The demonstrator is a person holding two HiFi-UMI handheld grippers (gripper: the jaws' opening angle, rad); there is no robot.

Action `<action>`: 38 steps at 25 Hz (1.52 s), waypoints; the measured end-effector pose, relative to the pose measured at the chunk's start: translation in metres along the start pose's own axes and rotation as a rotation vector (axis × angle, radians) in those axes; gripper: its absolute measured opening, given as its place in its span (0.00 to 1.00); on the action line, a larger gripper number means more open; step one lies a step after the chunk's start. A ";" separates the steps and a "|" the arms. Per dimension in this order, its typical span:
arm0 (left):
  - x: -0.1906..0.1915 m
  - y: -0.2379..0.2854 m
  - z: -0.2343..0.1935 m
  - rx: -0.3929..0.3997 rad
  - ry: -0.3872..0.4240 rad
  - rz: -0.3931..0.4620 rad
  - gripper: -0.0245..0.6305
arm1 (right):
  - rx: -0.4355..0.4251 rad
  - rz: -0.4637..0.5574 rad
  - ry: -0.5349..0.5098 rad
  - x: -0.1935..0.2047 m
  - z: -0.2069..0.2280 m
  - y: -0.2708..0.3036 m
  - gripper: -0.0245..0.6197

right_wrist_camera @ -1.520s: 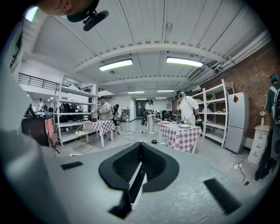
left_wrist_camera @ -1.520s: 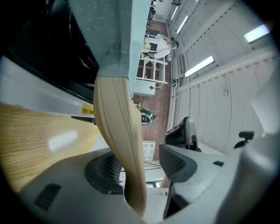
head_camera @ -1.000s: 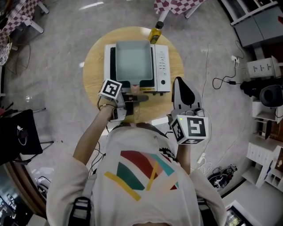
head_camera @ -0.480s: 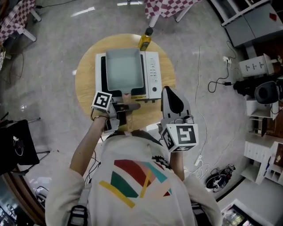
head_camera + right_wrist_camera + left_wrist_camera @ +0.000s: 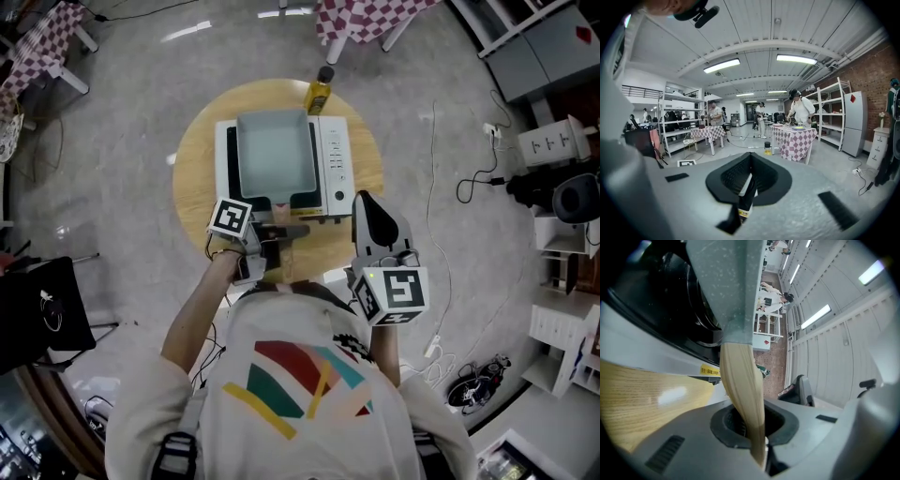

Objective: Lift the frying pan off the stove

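A square grey-green frying pan point(image 5: 274, 150) sits on the white stove point(image 5: 336, 164) on a round wooden table point(image 5: 197, 159). Its wooden handle point(image 5: 281, 214) points toward me. My left gripper point(image 5: 279, 227) is shut on that handle. In the left gripper view the handle point(image 5: 740, 390) runs out from between the jaws of the left gripper point(image 5: 757, 446) up to the pan point(image 5: 726, 287). My right gripper point(image 5: 373, 211) hovers to the right of the stove, off the table's near edge. In its own view the right gripper point(image 5: 747, 185) is shut with nothing in it.
A yellow oil bottle point(image 5: 319, 94) stands at the table's far edge behind the stove. Cables point(image 5: 459, 178) trail over the floor to the right. A black chair point(image 5: 42, 300) stands to the left. Check-clothed tables point(image 5: 375, 14) and shelving lie farther off.
The head view has swung slightly. Both grippers keep their places relative to the table, and the pan rests on the stove as before.
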State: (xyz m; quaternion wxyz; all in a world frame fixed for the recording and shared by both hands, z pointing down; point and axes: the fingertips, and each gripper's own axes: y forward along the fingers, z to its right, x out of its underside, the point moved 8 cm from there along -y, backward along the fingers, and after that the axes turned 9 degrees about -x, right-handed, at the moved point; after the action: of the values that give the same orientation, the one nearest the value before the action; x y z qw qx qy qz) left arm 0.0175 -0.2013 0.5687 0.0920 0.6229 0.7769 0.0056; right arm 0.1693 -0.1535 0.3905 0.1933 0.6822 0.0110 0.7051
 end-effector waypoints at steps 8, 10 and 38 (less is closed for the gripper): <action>-0.001 0.000 0.002 -0.068 0.047 -0.026 0.07 | -0.020 0.005 -0.005 -0.002 -0.003 0.002 0.04; -0.002 0.001 0.002 -0.091 0.098 -0.037 0.07 | -0.020 0.004 -0.006 -0.002 -0.003 0.001 0.04; -0.010 -0.060 0.241 -0.169 0.930 0.176 0.07 | -0.002 0.249 -0.117 -0.066 -0.014 -0.014 0.04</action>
State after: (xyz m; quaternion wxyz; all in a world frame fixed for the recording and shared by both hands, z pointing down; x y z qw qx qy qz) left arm -0.0020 -0.2500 0.3260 -0.2156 0.6080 0.6768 0.3546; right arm 0.1586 -0.1563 0.3222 0.1055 0.7180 -0.0857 0.6826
